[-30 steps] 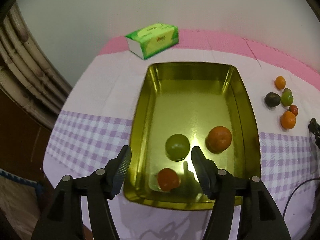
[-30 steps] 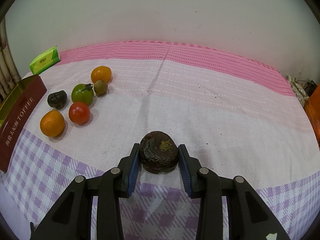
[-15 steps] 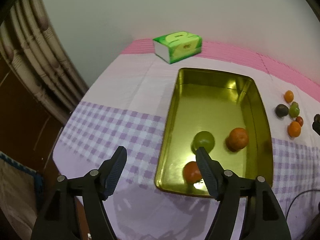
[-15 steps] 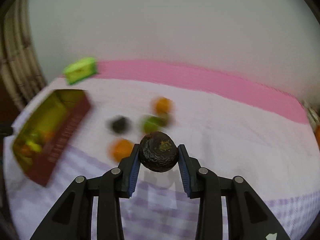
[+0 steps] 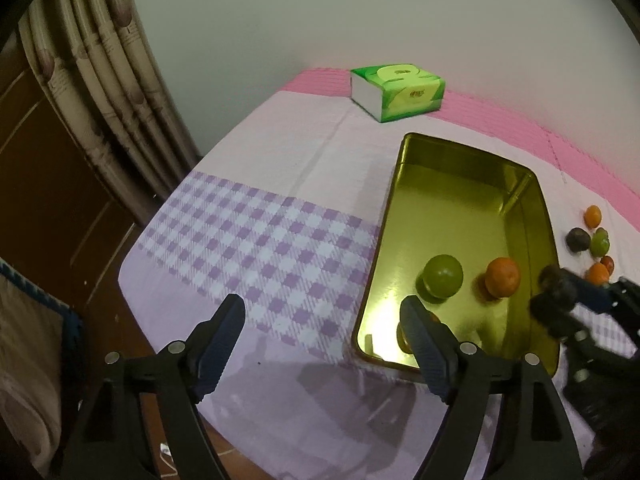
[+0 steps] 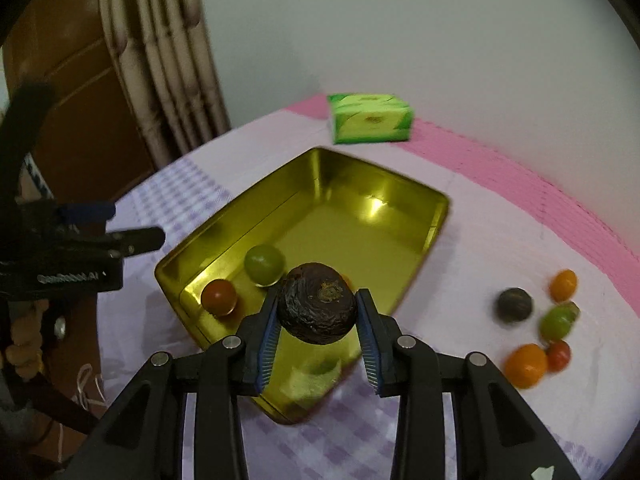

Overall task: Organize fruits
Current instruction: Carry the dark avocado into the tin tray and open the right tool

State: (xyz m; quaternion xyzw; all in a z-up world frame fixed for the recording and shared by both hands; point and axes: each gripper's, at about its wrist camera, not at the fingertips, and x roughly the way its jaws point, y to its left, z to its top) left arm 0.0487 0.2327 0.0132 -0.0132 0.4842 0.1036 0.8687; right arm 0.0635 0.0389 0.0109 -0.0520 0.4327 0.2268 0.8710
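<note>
A gold tin tray (image 5: 472, 184) (image 6: 352, 204) holds a green fruit (image 5: 443, 276) (image 6: 264, 264), an orange (image 5: 502, 277) and a red tomato (image 6: 218, 297). My right gripper (image 6: 318, 334) is shut on a dark wrinkled fruit (image 6: 317, 308) and holds it above the tray's near edge; it shows in the left wrist view (image 5: 554, 294) over the tray's right rim. My left gripper (image 5: 322, 340) is open and empty above the checked cloth, left of the tray; it shows in the right wrist view (image 6: 132, 236). Several loose fruits (image 6: 536, 328) (image 5: 592, 244) lie right of the tray.
A green tissue box (image 5: 398, 92) (image 6: 370, 118) stands behind the tray on the pink strip. A curtain (image 5: 100, 80) and a brown wooden panel (image 5: 40, 184) are at the left, past the table's edge (image 5: 136, 264).
My right gripper lifted the dark fruit off the cloth and carried it left to above the tray. My left gripper drew back and left, away from the tray.
</note>
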